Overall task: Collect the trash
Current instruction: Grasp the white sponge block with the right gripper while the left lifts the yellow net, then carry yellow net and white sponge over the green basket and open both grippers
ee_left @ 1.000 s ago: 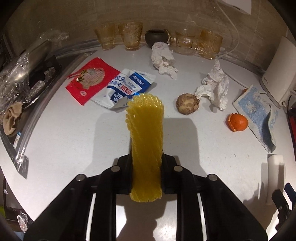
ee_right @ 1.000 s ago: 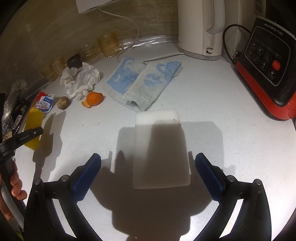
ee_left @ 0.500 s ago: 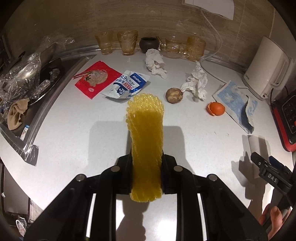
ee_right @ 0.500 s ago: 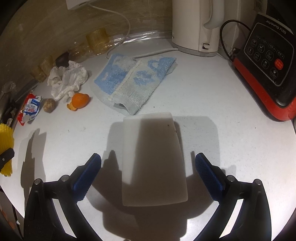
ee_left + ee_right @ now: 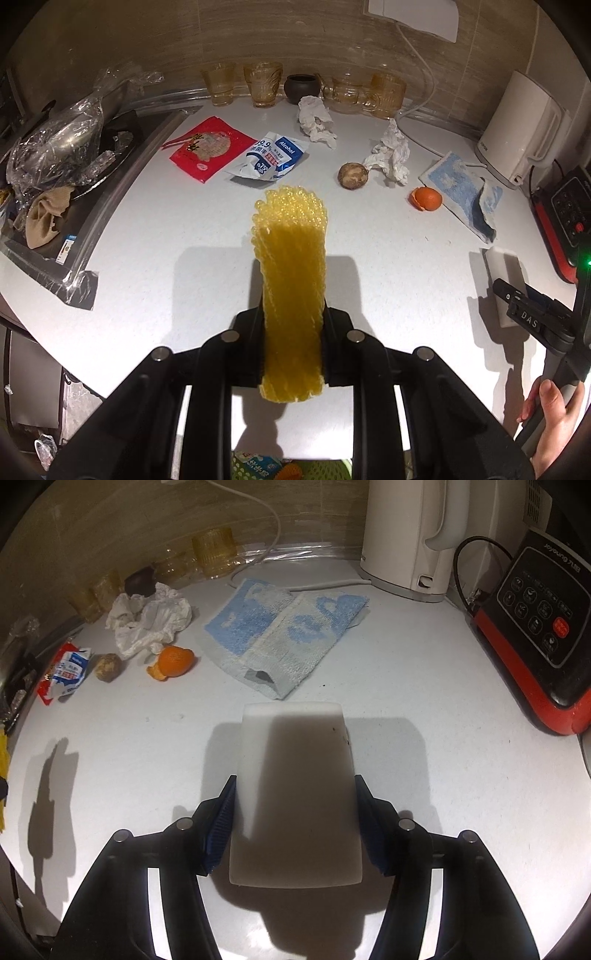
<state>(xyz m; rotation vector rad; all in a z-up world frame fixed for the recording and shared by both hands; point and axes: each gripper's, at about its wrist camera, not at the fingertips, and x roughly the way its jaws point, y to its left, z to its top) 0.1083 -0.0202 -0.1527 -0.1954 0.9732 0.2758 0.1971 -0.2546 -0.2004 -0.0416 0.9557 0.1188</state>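
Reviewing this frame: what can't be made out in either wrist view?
- Left wrist view: the bin contents below the counter, blocked by the left gripper and cut by the bottom edge.
- Left wrist view: the wipes packet, small print too small.
- Right wrist view: the white block, underside hidden, near end shadowed, right gripper closing around it.

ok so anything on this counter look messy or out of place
Yes. Crumpled white tissues, a torn blue-and-white alcohol wipe packet, a red wrapper and orange peel litter the white countertop; the blue-and-white towel lies rumpled.
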